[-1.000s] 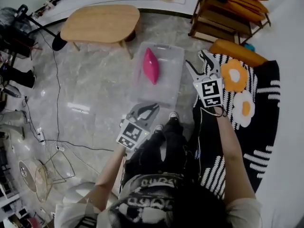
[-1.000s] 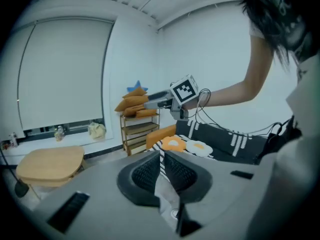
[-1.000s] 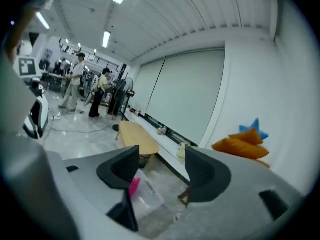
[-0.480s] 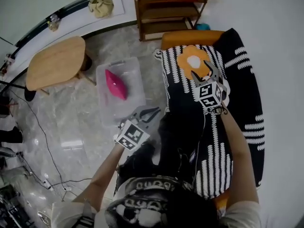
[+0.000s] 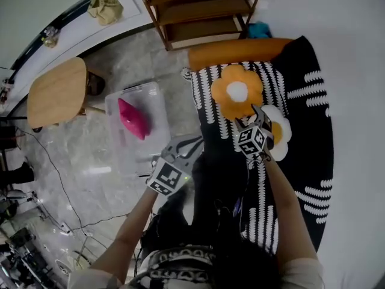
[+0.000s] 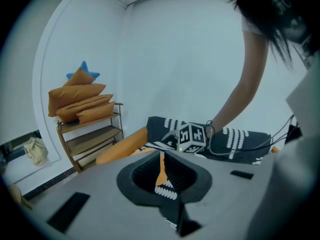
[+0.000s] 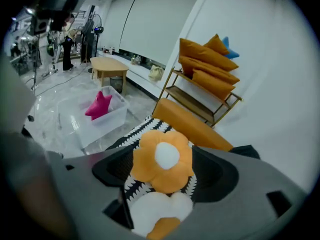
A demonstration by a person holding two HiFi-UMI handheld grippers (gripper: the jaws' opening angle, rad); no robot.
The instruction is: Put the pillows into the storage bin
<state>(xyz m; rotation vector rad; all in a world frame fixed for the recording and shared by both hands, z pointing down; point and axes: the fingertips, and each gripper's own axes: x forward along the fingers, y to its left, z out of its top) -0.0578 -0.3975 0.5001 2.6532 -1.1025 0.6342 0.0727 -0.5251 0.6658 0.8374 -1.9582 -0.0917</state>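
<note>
A clear storage bin (image 5: 150, 98) (image 7: 107, 119) stands on the marble floor with a pink pillow (image 5: 132, 118) (image 7: 97, 106) in it. On the black-and-white blanket (image 5: 304, 131) lie an orange flower pillow (image 5: 237, 92) (image 7: 162, 159) and a white flower pillow (image 5: 279, 132) (image 7: 155, 209). My right gripper (image 5: 257, 114) (image 7: 165, 166) hovers over these two; its jaws have just been opening and stand wide, the orange flower between them but not pressed. My left gripper (image 5: 191, 144) (image 6: 162, 166) hangs between bin and blanket, jaws nearly together, holding nothing.
A wooden rack (image 5: 198, 17) (image 7: 200, 101) (image 6: 90, 139) bears orange pillows. A long orange bolster (image 5: 240, 50) (image 7: 192, 126) lies at the blanket's far edge. A wooden coffee table (image 5: 57, 92) (image 7: 110, 66) stands beyond the bin. Cables (image 5: 60, 179) run over the floor.
The view has swung from the bin to the blanket. Both grippers moved that way. The right one dropped down over the flower pillows with wider jaws.
</note>
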